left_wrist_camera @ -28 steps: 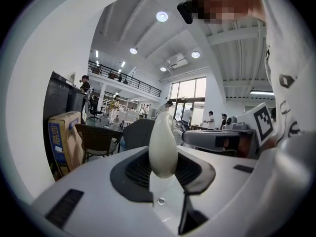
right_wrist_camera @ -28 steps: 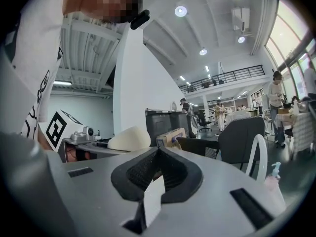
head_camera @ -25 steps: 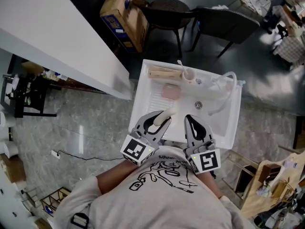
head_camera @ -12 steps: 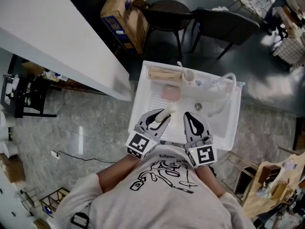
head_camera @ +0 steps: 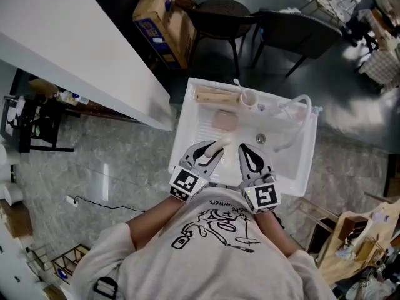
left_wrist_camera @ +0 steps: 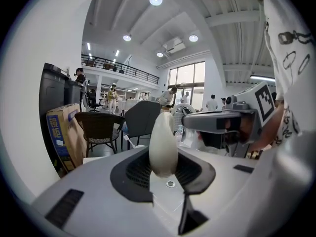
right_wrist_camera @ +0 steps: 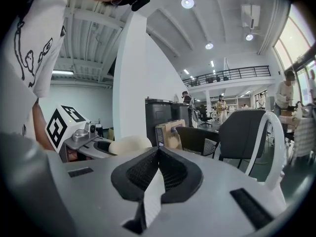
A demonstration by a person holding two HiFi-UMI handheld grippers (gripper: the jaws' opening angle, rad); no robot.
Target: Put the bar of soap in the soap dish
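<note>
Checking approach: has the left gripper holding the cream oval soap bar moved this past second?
Yes: left gripper shifted up-frame, farther over the white plastic sink.

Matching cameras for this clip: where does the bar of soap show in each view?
Head view: bar of soap at centre, in the left gripper.
Left gripper view: bar of soap at centre, upright between the jaws.
Right gripper view: bar of soap at lower left.
Shared landmark: cardboard box, in all three.

Left gripper tight on soap bar, right gripper beside it, jaws together, empty.
</note>
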